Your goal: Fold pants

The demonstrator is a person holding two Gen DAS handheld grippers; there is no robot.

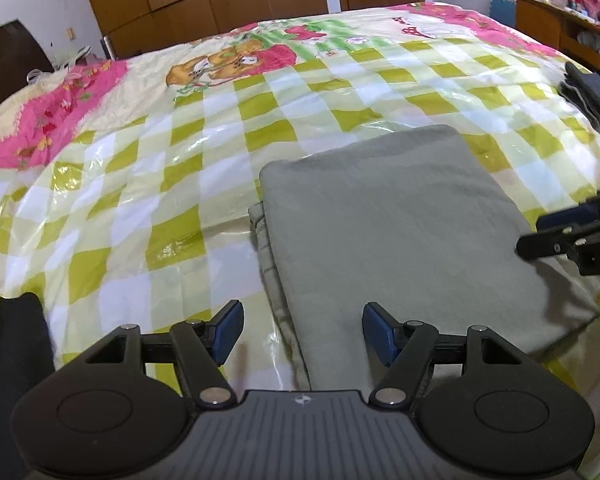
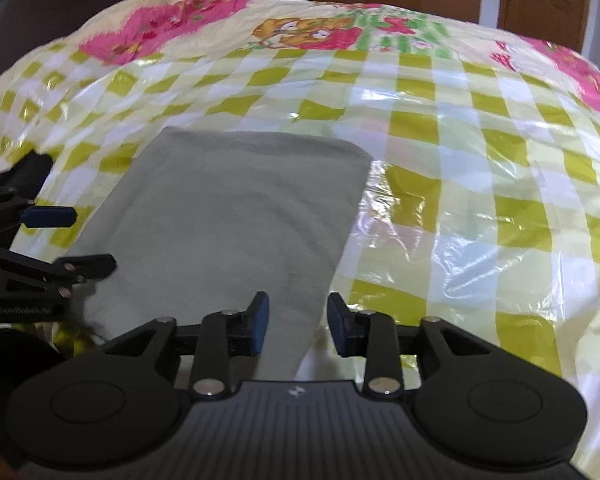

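A bed (image 1: 260, 128) with a shiny green-checked cover fills the room; the grey pants (image 1: 412, 232) lie folded flat on it; the left gripper (image 1: 303, 330) is spread wide over their near edge, grasping nothing; the right gripper (image 2: 298, 322) is parted too, pads off the cloth.

Left gripper (image 1: 303, 332): jaws stand wide apart, blue pads (image 1: 229, 330) facing each other, nothing pressed between them; pointed steeply downward. From the right wrist view it enters at 9 o'clock, jaws parted.

Right gripper (image 2: 298, 322): jaws stand narrowly apart, blue pads (image 2: 259, 322) clear of any contact; also pitched steeply downward. From the left wrist view it enters at 3 o'clock.

The two grippers sit side by side, apart.
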